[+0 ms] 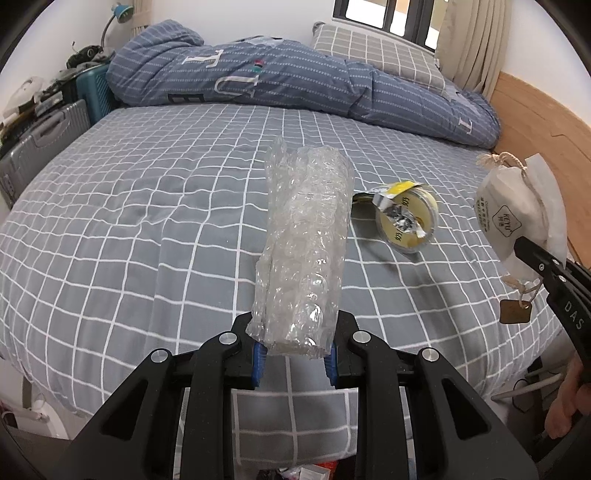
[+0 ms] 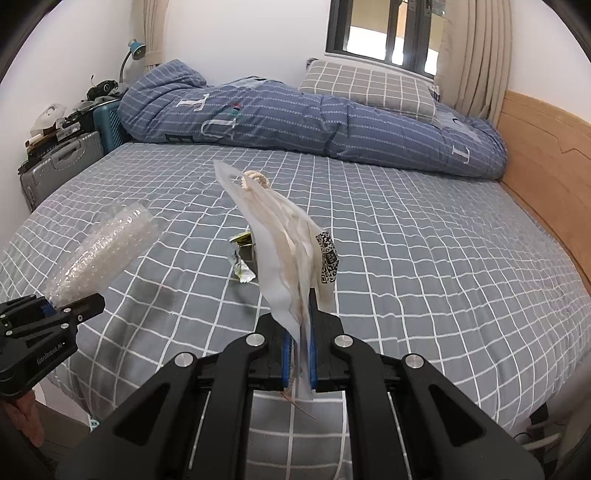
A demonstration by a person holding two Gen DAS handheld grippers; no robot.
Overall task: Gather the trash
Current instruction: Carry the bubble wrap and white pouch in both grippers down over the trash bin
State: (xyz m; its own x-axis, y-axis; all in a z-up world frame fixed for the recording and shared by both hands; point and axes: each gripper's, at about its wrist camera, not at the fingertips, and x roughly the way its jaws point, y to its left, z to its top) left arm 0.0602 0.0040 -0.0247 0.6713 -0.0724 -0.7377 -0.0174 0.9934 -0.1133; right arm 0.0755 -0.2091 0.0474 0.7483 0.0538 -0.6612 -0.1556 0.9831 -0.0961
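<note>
I am over the near edge of the big bed point(image 1: 147, 221), and I tell every place from that bed. Far to the left of the bed stand a grey suitcase point(image 1: 40, 147) and a teal suitcase point(image 1: 92, 92), with a pile of small stuff on top. A blue lamp point(image 1: 120, 9) pokes up behind them. At the far side of the bed lies a bunched-up blue quilt point(image 1: 258, 81), and a checked pillow point(image 1: 380, 59) leans behind it under the window point(image 1: 384, 18).

My left gripper point(image 1: 295, 354) is squeezed onto a roll of bubble wrap point(image 1: 306, 240). The roll sticks up and away from me, lifted off the bed sheet.

Just right of the roll, a yellow cup with a torn foil lid point(image 1: 406, 218) lies on its side on the bed. Nothing is holding it. In my right camera my own bag hides most of it, so I see only a bit of foil.

My right gripper point(image 2: 301, 350) is clamped tight on a small cloth bag point(image 2: 280, 243), together with a thin white sheet. The bag hangs in the air above the right part of the bed. It has a rope string, a brown tag and a black square code on it. To the right of the bed runs a wooden headboard point(image 2: 539, 155), and curtains point(image 2: 472, 55) hang above it.
</note>
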